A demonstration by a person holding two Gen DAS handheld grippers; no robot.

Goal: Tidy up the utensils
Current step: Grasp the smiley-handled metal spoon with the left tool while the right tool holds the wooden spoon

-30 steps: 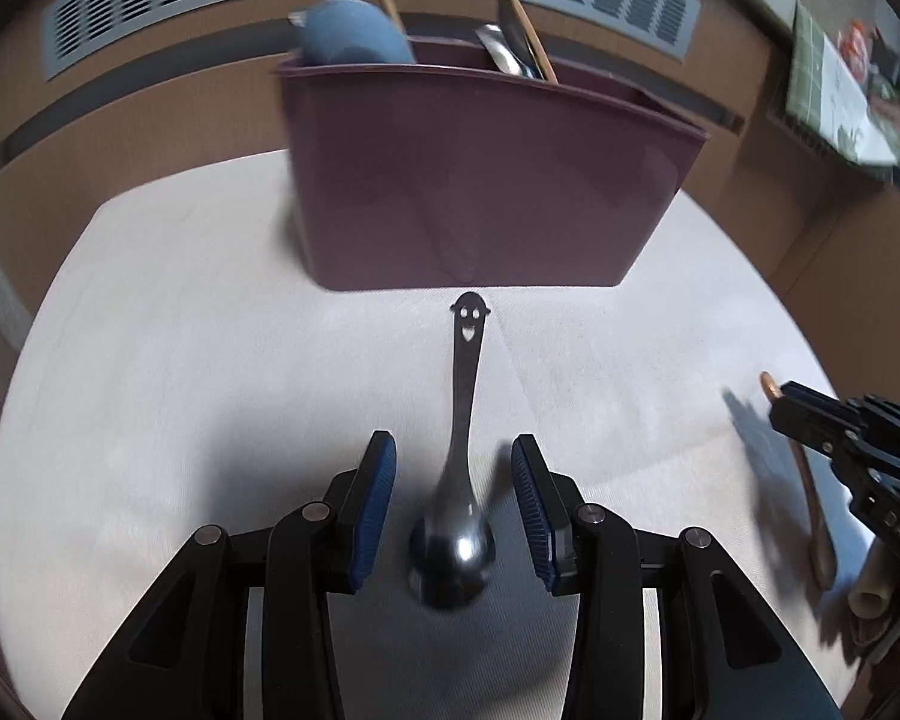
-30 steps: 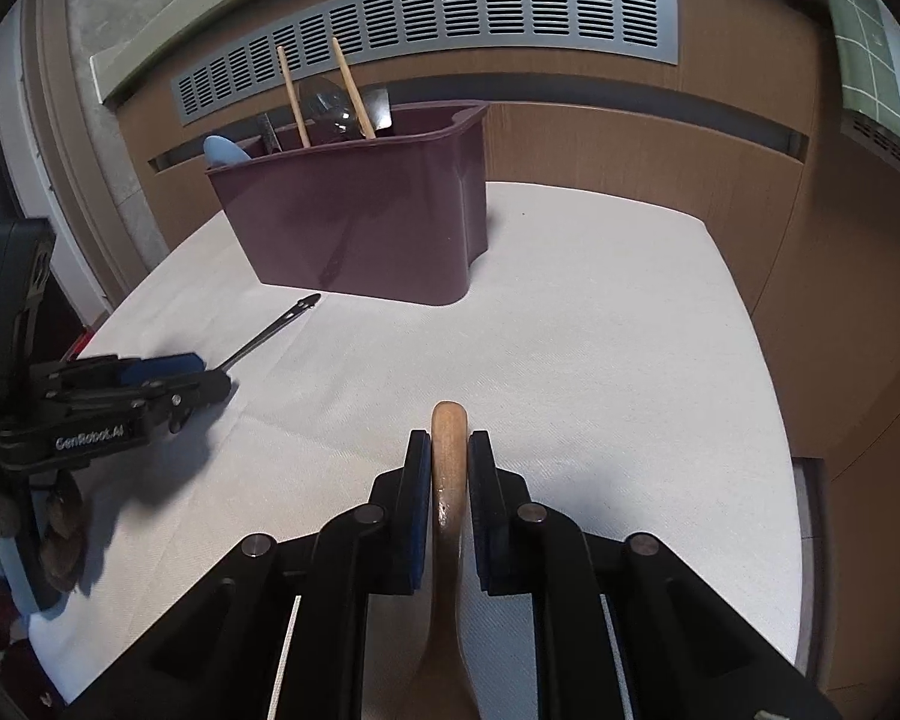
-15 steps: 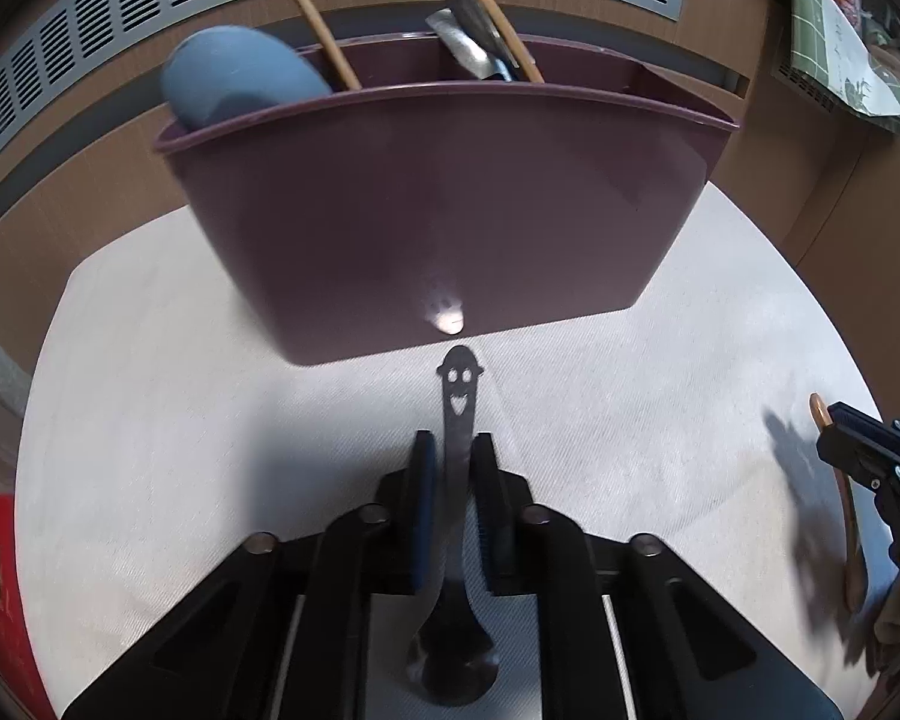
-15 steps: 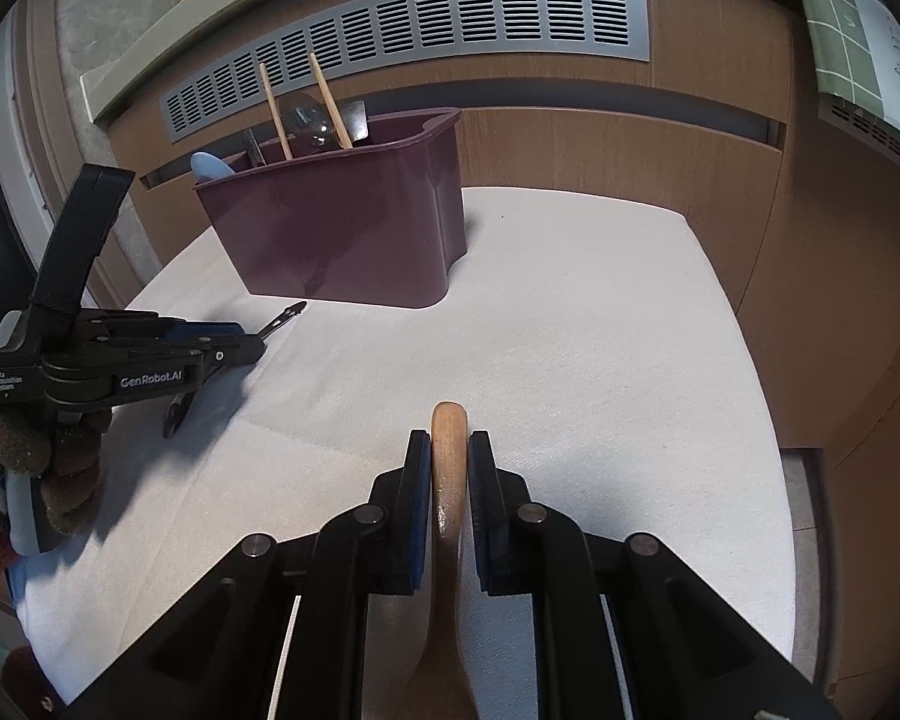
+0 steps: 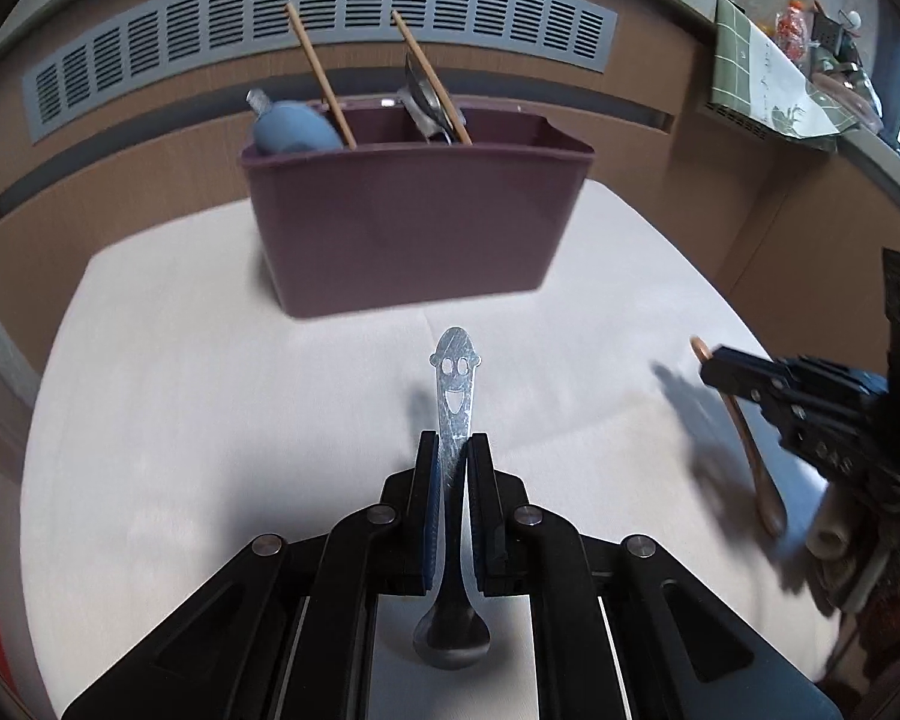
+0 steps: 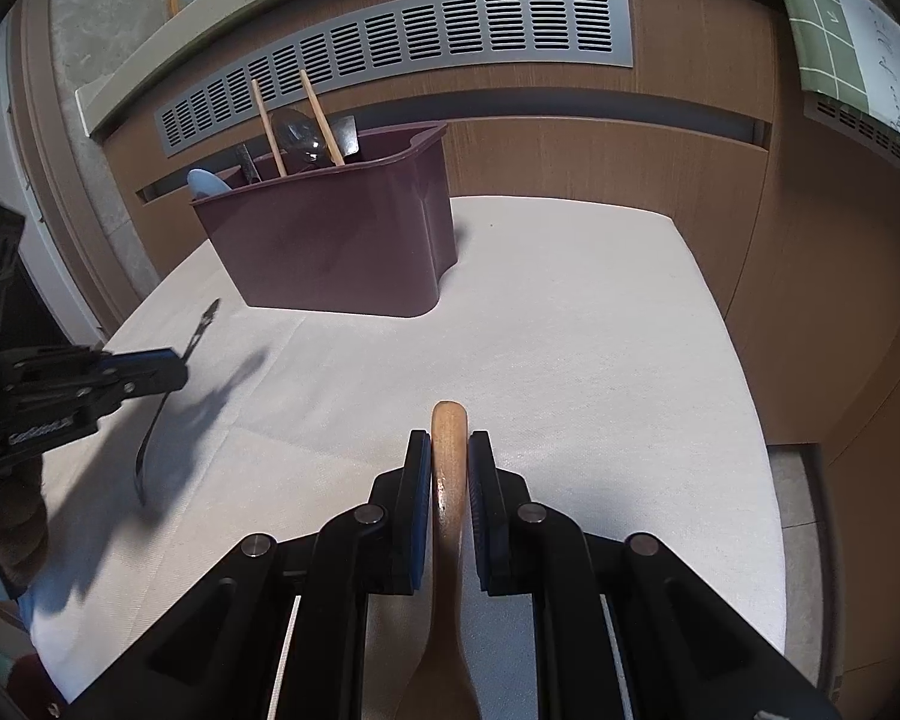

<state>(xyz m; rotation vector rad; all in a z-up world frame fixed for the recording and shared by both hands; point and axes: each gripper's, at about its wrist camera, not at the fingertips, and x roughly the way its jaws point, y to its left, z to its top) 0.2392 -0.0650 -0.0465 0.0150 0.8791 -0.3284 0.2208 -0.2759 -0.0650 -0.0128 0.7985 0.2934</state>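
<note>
My left gripper [image 5: 452, 450] is shut on a metal spoon [image 5: 455, 384] with a smiley face cut into its handle end; it holds the spoon above the white cloth, handle toward a maroon utensil caddy [image 5: 414, 222]. My right gripper [image 6: 450, 450] is shut on a wooden spoon [image 6: 448, 450], handle forward, bowl hidden under the jaws. The caddy [image 6: 336, 246] holds two chopsticks [image 5: 324, 84], a blue utensil [image 5: 291, 129] and metal cutlery [image 5: 426, 99]. The left gripper [image 6: 150, 375] also shows in the right wrist view with the metal spoon [image 6: 201, 327], and the right gripper [image 5: 714, 363] in the left wrist view with the wooden spoon [image 5: 756, 468].
The white cloth-covered table [image 6: 570, 330] ends at a wooden wall with a grey vent grille [image 6: 402, 42] behind the caddy. A green tiled cloth [image 5: 756, 78] lies on a counter at the far right. The table's right edge drops to the floor [image 6: 792, 480].
My left gripper shut on the metal spoon, lifted it off the cloth and has since drawn back from the caddy. My right gripper stayed shut on the wooden spoon.
</note>
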